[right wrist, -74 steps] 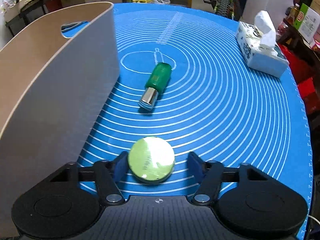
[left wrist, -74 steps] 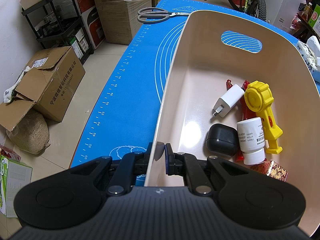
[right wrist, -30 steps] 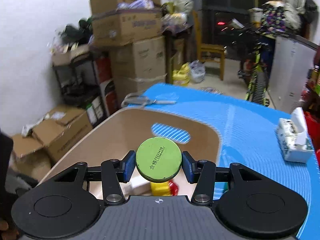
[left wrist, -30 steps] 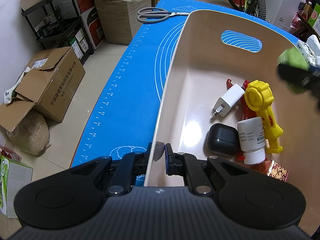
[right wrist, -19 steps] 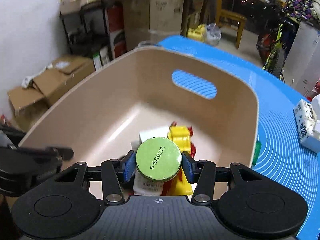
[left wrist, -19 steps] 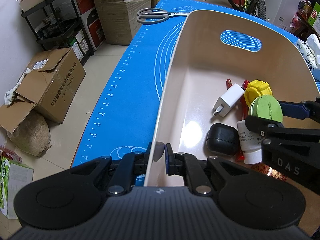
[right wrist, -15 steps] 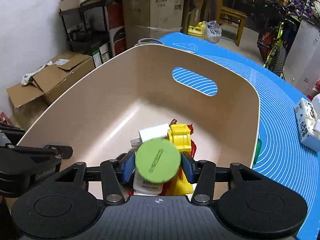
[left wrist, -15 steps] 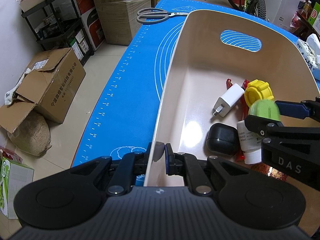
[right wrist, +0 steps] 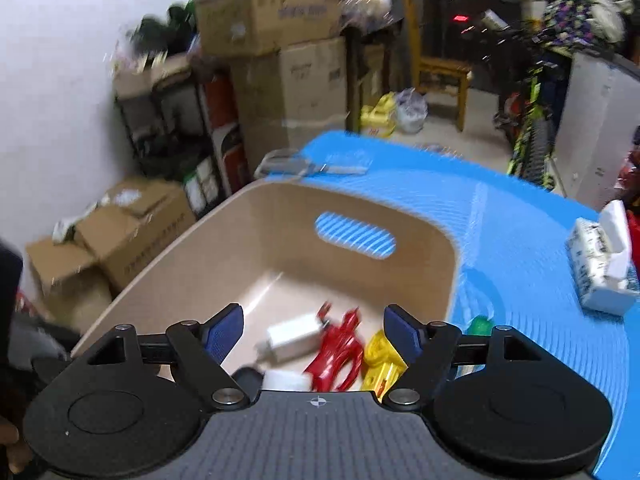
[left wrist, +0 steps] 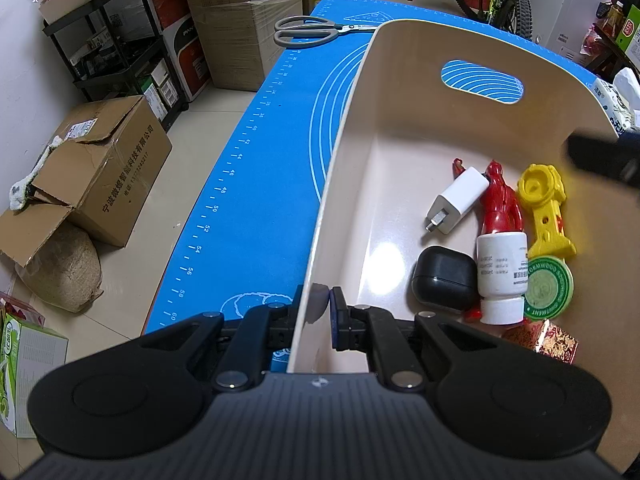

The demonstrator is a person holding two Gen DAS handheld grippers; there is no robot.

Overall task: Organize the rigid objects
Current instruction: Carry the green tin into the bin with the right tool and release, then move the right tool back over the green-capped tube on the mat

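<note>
A beige bin (left wrist: 472,46) stands on the blue mat (left wrist: 248,184). My left gripper (left wrist: 322,308) is shut on the bin's near wall. Inside lie a round green tin (left wrist: 547,287), a white bottle (left wrist: 502,272), a black case (left wrist: 443,278), a white charger (left wrist: 456,200), a red toy (left wrist: 500,204) and a yellow toy (left wrist: 544,208). My right gripper (right wrist: 314,334) hangs above the bin (right wrist: 400,216) with its jaws opening and nothing between them. It shows as a dark blur (left wrist: 604,156) at the right of the left wrist view. A green bottle (right wrist: 480,325) lies on the mat just outside the bin.
Grey scissors (left wrist: 308,32) lie on the mat beyond the bin. A tissue pack (right wrist: 600,268) sits at the mat's right. A red patterned packet (left wrist: 544,340) lies in the bin's near corner. Cardboard boxes (left wrist: 100,164), a shelf and a bicycle stand on the floor around the table.
My right gripper carried the green tin over the bin, lowered it, opened and let it drop beside the white bottle. It has since lifted up and away. The left gripper has not moved.
</note>
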